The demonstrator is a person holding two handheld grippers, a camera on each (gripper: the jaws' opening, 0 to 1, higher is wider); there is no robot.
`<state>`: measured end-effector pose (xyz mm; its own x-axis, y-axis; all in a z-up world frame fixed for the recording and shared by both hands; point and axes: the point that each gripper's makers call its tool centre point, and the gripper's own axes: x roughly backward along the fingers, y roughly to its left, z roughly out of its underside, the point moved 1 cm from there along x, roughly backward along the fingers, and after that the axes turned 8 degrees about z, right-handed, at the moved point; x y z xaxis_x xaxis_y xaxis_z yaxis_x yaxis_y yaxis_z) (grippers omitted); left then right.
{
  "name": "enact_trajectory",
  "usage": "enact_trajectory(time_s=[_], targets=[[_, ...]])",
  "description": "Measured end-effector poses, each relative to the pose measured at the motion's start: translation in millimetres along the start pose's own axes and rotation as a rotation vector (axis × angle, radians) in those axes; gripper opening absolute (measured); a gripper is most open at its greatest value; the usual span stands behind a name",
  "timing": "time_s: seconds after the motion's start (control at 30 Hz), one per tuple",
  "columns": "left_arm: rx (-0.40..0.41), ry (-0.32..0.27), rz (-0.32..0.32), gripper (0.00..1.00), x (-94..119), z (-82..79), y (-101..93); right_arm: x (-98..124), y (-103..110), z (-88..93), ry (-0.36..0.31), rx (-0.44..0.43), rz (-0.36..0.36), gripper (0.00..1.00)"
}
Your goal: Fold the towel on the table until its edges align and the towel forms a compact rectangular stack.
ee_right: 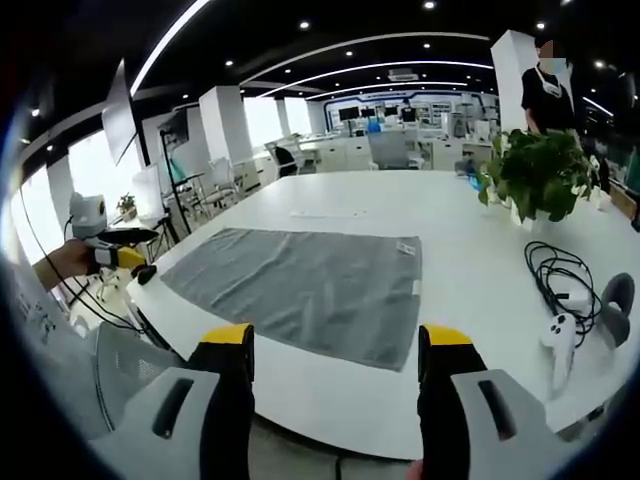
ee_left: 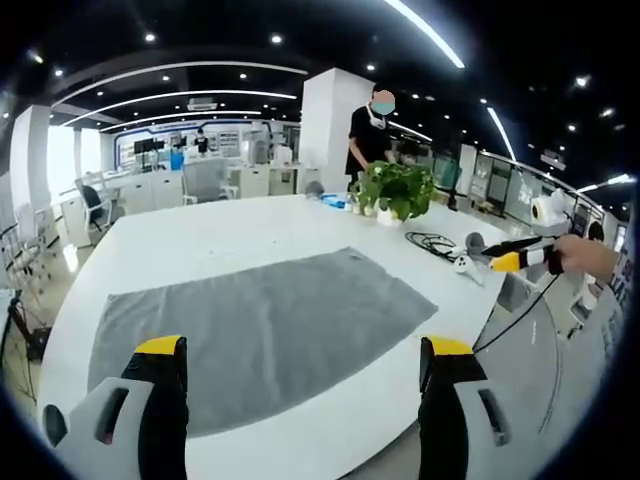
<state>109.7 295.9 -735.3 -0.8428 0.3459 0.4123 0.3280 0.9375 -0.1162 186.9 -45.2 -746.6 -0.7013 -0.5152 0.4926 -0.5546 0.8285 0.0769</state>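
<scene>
Lying flat, the grey towel (ee_right: 305,285) has a potted plant (ee_right: 537,172) and cable (ee_right: 556,270) nearby; both grippers' fingers gape empty.

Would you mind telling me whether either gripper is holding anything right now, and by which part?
Nothing is held: the left gripper and right gripper are open, short of the flat towel.

towel (ee_left: 262,330) flat on table (ee_left: 210,240), plant (ee_left: 395,190) behind it
</scene>
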Motion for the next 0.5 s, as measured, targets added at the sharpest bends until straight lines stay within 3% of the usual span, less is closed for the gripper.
enact_trajectory(time_s=[0.5], targets=[[-0.031, 0.035, 0.071, 1.00, -23.1, -1.0, -18.5, -1.9, -9.1, -2.9, -0.001, -0.003, 0.014, 0.66]])
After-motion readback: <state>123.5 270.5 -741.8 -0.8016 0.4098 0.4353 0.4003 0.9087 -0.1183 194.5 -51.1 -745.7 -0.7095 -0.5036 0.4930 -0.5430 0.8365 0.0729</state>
